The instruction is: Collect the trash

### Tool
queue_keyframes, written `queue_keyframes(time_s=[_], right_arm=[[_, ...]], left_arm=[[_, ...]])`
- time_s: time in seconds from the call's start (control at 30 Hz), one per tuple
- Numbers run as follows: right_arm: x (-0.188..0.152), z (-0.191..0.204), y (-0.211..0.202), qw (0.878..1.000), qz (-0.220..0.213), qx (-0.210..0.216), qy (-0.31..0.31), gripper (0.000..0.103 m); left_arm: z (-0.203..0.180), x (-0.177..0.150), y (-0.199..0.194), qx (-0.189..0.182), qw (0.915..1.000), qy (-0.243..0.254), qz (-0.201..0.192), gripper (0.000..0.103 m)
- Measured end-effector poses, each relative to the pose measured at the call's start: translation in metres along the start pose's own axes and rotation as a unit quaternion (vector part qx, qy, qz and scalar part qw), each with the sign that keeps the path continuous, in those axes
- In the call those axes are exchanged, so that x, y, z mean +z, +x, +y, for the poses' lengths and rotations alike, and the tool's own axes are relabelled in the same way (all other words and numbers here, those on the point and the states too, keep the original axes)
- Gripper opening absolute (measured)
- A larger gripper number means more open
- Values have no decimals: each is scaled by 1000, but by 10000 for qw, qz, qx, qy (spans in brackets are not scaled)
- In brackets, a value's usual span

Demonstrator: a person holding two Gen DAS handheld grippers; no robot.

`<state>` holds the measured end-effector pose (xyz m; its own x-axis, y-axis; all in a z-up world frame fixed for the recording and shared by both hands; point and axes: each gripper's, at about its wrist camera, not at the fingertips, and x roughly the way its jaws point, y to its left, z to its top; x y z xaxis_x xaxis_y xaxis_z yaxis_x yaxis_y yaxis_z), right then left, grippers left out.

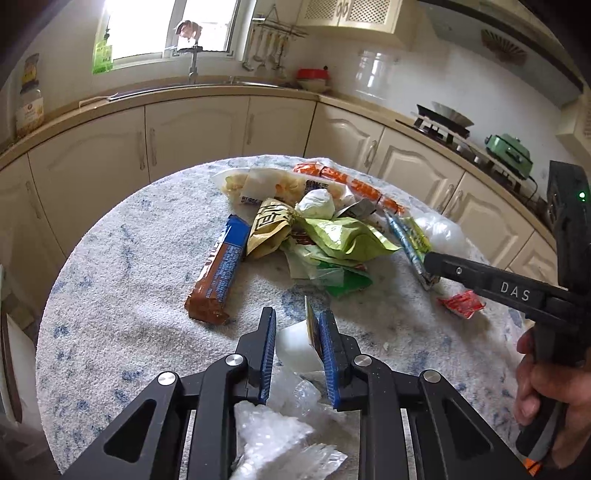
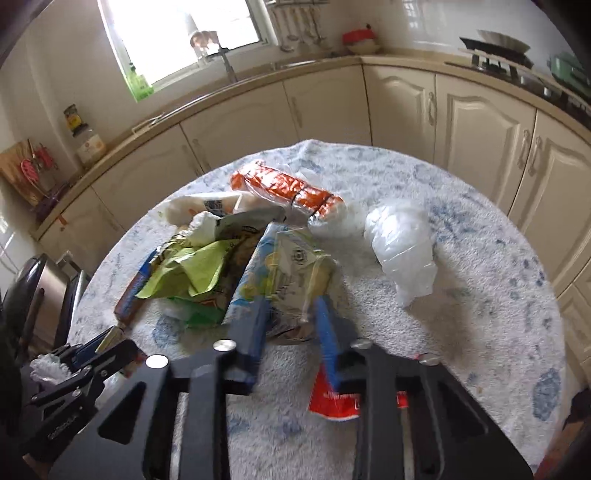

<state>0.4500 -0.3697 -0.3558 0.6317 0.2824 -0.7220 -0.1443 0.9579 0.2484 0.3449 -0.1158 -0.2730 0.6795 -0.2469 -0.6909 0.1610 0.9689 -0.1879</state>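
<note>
Bright window (image 1: 170,26), cream cabinets (image 1: 195,129), tiled wall (image 1: 424,77)

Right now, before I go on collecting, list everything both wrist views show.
Table: one, round, white-blue mottled cloth.
Brown-blue wrapper: one, left of pile.
Yellow-green bag: one, crumpled, pile centre.
Tan packet: one, beside the brown-blue wrapper.
Orange wrapper: one, long, far side.
Clear bag: one, right of pile, apart.
Red scrap: one, near right edge.
Blue-yellow packet: one, between right claw fingers.
Clear plastic: crumpled, under left claw.
Left claw: open, white piece between its fingers.
Right claw: closing state unclear.
</note>
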Motion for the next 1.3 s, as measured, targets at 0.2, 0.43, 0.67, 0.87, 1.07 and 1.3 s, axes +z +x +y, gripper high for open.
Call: queue_keyframes(time_s=[0.2, 0.43, 0.67, 0.87, 1.07, 1.3], right_arm=[[0, 2, 2, 9999, 105, -34, -106, 28], [8, 3, 36, 9987, 344, -366, 102, 78], [10, 15, 41, 9992, 234, -282, -138, 54], [-3, 14, 23, 9996, 221, 9, -168, 22], [-17, 4, 0, 9991, 74, 413, -10, 22], [-17, 2, -62, 9967, -444, 675, -102, 22]], left_arm=[[-6, -3, 2, -39, 10000, 9, 75, 19], [-3, 0, 0, -27, 10000, -41, 23, 19], [1, -1, -3, -33, 9999, -99, 19, 19], [2, 0, -10, -25, 9999, -111, -61, 19], [-6, 3, -23, -50, 9998, -31, -176, 19], [-34, 13, -47, -295, 9984, 193, -452, 19]])
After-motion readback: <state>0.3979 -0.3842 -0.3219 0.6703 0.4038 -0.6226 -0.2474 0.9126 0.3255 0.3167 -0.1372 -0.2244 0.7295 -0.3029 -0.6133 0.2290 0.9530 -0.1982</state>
